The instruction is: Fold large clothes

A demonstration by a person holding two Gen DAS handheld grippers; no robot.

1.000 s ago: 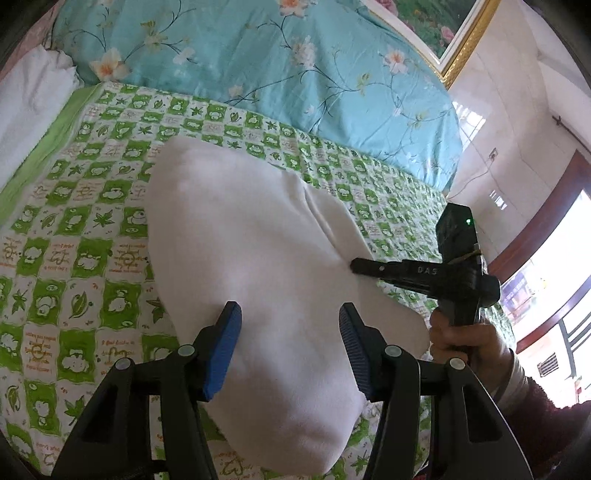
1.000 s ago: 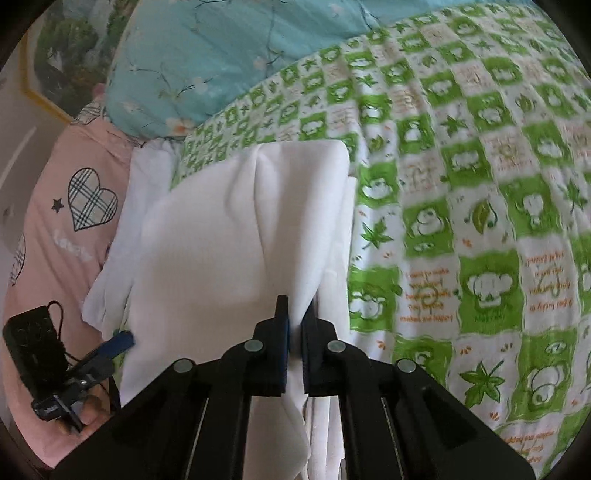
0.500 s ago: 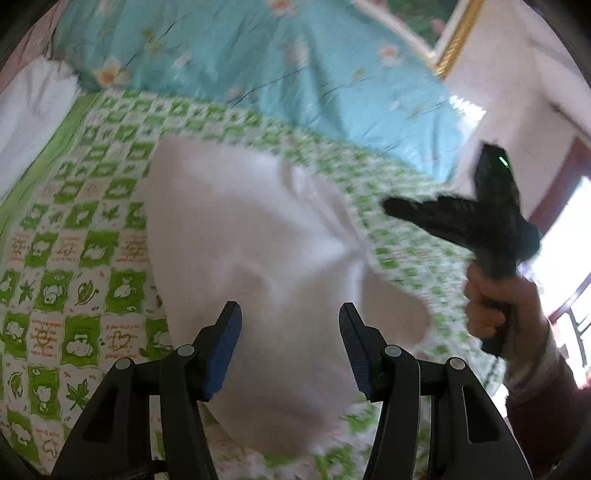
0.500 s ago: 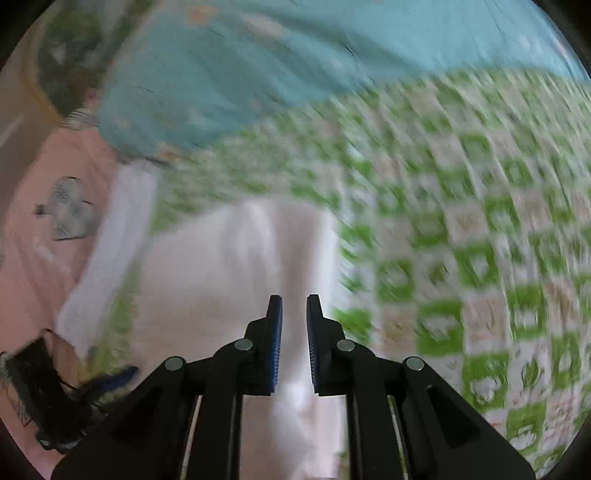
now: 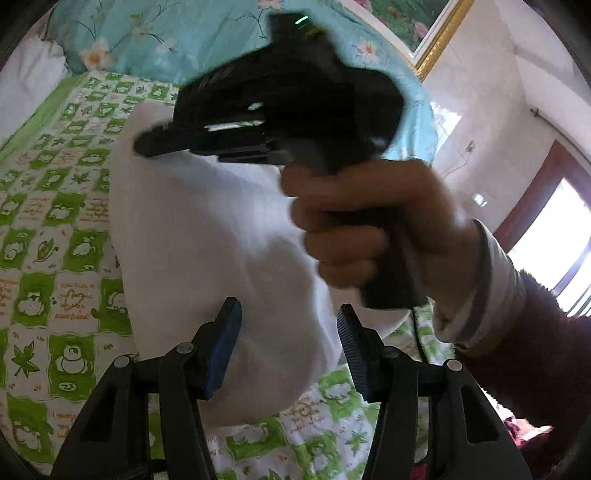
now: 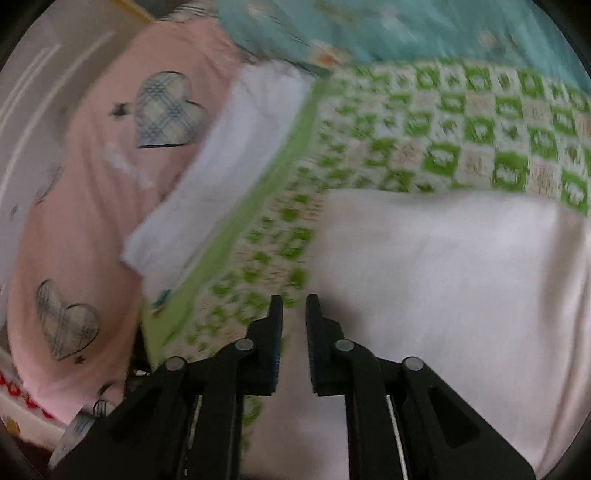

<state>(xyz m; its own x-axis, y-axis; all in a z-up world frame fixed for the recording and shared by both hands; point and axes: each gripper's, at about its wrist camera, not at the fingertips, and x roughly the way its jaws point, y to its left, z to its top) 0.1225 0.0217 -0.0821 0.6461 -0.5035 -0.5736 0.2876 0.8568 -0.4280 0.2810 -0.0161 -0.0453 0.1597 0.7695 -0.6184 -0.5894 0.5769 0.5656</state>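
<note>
White cloth, plain: one folded garment [image 5: 207,240] lies on the bed on one green-and-white checked quilt [image 5: 48,221], about mid-bed. Count: two tongs, one hand in view, one garment, one second white folded cloth [image 6: 229,166] at the quilt's green border, well apart from the garment. Also one turquoise flowered cover [image 5: 184,37] at the far end, one pink cover with plaid hearts [image 6: 92,184] and one gilt-framed picture [image 5: 413,18] on the wall. From the left wrist view the garment's long axis runs away from the camera, leaning up and to the left. Its near end is rounded, its far end squarer. From the right wrist view it lies crosswise, its long far edge running left to right. Surface smooth, soft rounded edges where it is doubled over, a faint fold line down the length; no print, no buttons seen. Right view is blurred, so finer detail cannot be told. Left tongs [image 5: 288,314] hang over the near end, jaws apart. They have just been closing a little; the garment lies below and between them, and the blue pads are not pressing it. Right tongs [image 6: 293,301] have just been closing and are drawn together with nothing between the jaws. Their tips are over the quilt just beside the garment's left edge. In the left view they cross high over the garment, held in a hand [image 5: 369,221] with a dark red sleeve [image 5: 535,350] and a pale cuff.
</note>
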